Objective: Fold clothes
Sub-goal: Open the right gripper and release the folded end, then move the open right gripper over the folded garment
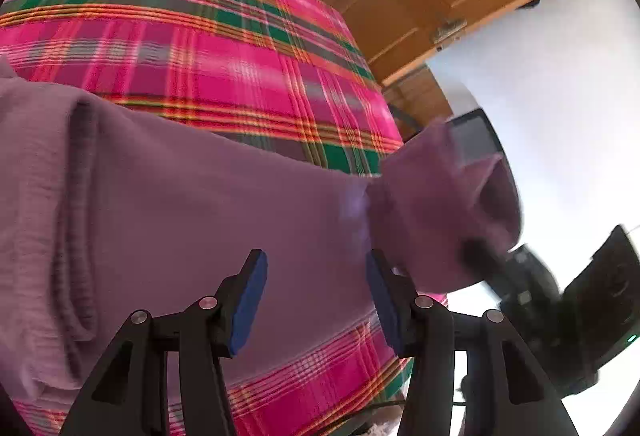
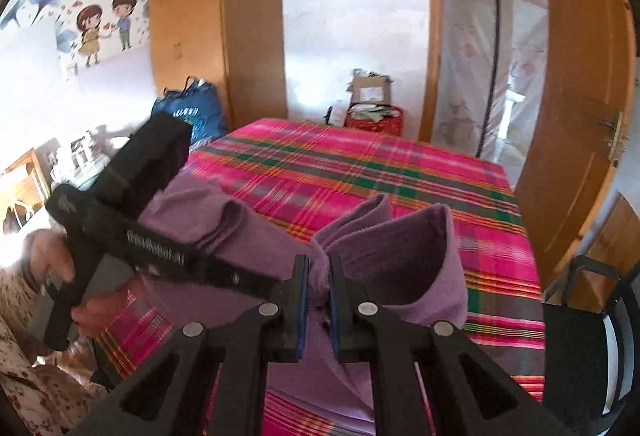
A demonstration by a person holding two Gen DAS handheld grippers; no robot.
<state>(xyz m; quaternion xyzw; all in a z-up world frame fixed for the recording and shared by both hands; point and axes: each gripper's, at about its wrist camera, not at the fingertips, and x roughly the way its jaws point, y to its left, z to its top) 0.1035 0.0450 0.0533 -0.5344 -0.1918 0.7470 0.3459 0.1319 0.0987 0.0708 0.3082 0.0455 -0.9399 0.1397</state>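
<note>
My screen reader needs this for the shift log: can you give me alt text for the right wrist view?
The right tongs are clamped on a bunched edge of a purple garment, lifted over a bed with a pink plaid sheet. At left, a hand holds the left tongs beside the cloth. A wooden wardrobe and door stand behind.

Black two-finger gripper (image 2: 318, 300), blue pads (image 2: 305, 300), silver rivets; floral sleeve (image 2: 24, 376).
</note>
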